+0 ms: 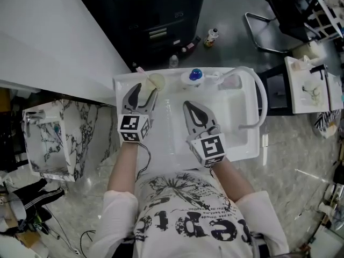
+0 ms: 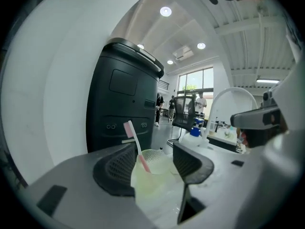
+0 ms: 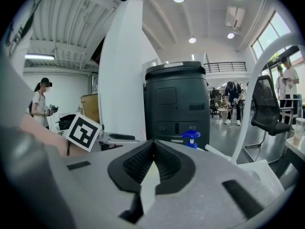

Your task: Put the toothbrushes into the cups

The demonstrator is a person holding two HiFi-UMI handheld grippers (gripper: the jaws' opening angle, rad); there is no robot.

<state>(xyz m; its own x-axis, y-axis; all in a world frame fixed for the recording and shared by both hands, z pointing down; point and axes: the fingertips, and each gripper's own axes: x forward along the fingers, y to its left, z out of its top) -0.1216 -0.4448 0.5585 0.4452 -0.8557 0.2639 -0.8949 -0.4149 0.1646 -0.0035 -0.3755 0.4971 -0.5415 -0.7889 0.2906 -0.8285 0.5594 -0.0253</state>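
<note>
A pale green cup [image 2: 151, 174] stands on the white washstand [image 1: 161, 138] near its back left corner, with a pink toothbrush [image 2: 135, 144] leaning upright in it. My left gripper [image 2: 153, 152] is open, its jaws on either side of the cup and not pressing on it. From the head view the cup [image 1: 156, 80] sits just past the left gripper [image 1: 145, 92], and the brush head [image 1: 140, 69] pokes out to the left. My right gripper [image 1: 189, 106] hovers over the middle of the washstand. It is shut [image 3: 152, 146] with nothing in it.
A blue-capped bottle [image 1: 195, 74] stands at the back edge, beside a curved white faucet [image 1: 261, 98] over the basin at the right. A pinkish cup [image 1: 231, 82] sits near the faucet base. A black cabinet [image 2: 124, 104] lies behind, a marble-patterned shelf [image 1: 54, 138] to the left.
</note>
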